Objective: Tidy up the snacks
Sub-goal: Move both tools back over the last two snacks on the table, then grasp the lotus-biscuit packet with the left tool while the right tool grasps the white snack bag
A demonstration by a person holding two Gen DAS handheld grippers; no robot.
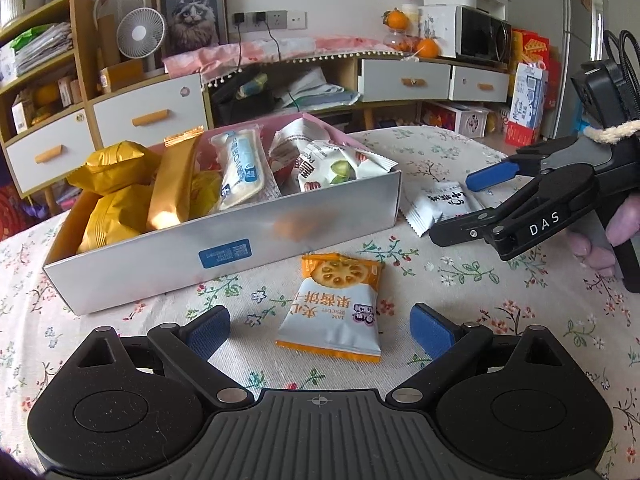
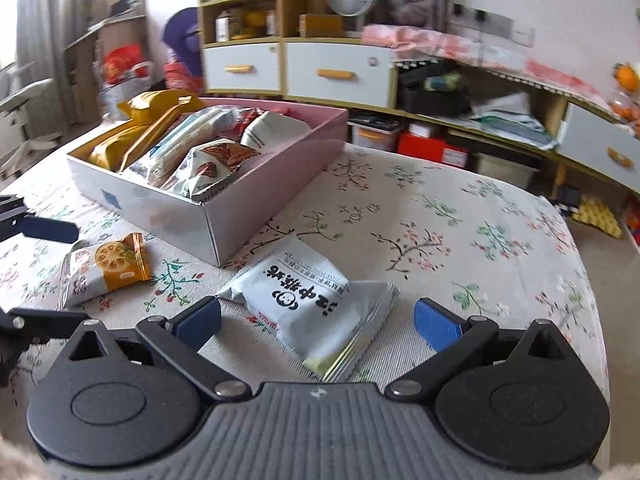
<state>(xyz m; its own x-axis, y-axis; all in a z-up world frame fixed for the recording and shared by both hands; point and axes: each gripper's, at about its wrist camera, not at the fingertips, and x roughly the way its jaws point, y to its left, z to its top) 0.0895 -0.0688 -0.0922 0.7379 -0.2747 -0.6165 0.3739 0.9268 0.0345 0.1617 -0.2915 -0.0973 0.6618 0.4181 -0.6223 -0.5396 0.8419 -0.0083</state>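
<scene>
Table (image 1: 460, 276) under a floral cloth, carrying all the task items

Long grey box (image 1: 224, 240), pink inside, sits on the cloth; already packed with snacks: yellow packets (image 1: 116, 184) at one end, a gold bar wrapper (image 1: 174, 184), a pale blue-and-white packet (image 1: 240, 172), white nut-print packets (image 1: 336, 164) at the other end

Two packets lie loose on the cloth outside the box:
- jam biscuit packet (image 1: 332, 308), orange and white, flat, just beside the box's long wall, not touching it
- white packet with black characters (image 2: 304, 304), flat, near the box's corner

Left gripper (image 1: 320, 332): jaws spread wide, blue pads (image 1: 210, 334) either side of the jam biscuit packet, clear gaps both sides, nothing held

Right gripper (image 2: 318, 320): jaws likewise wide apart. White packet lies between the fingers; its crimped corner comes close to the one blue pad (image 2: 198, 322), contact cannot be told. Other pad stands clear. No grip on anything

Seen from the left wrist, the right gripper hangs low over the white packet, hand (image 1: 616, 232) on its handle
</scene>
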